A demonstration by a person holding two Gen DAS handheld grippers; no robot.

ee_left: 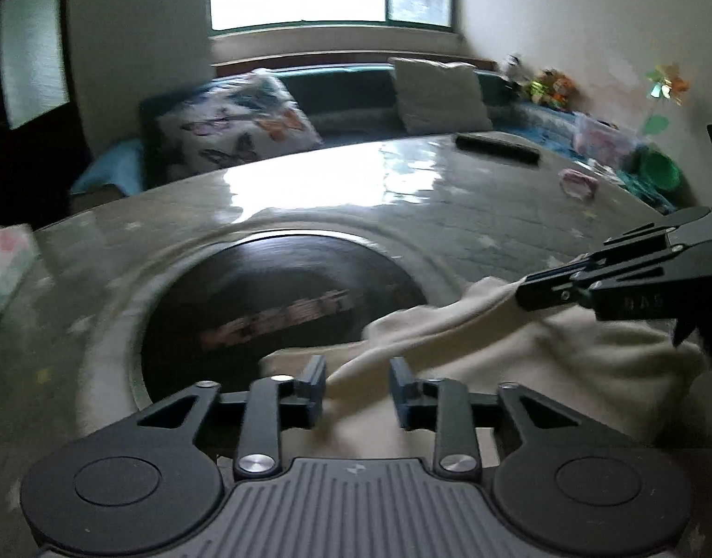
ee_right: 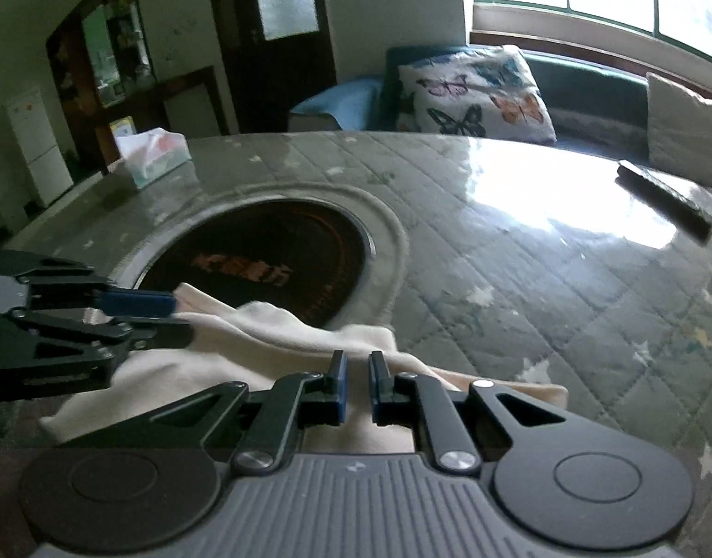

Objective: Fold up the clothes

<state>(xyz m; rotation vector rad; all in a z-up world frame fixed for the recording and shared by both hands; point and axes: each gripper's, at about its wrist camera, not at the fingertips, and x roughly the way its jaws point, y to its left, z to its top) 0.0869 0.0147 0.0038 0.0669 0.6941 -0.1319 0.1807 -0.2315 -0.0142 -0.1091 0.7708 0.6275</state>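
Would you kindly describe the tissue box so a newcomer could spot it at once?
Start at the quilted table with its dark round inset. Beyond the inset, at the far edge, stands the tissue box: boxy, pale with red and teal print, unlike the flat black remote.

- Garment (ee_right: 281, 339) – plain cream, at the lower centre of the right wrist view.
- Tabletop (ee_right: 518, 251) – grey-green quilted cover with pale stars; dark round inset (ee_right: 267, 255) with orange lettering.
- Cushion (ee_right: 476, 93) – white with coloured butterflies, upper right.
- Hand-held gripper fingers (ee_right: 339, 386) – black with blue pads.
- Tissue box (ee_right: 153, 156) – white, pink and teal.
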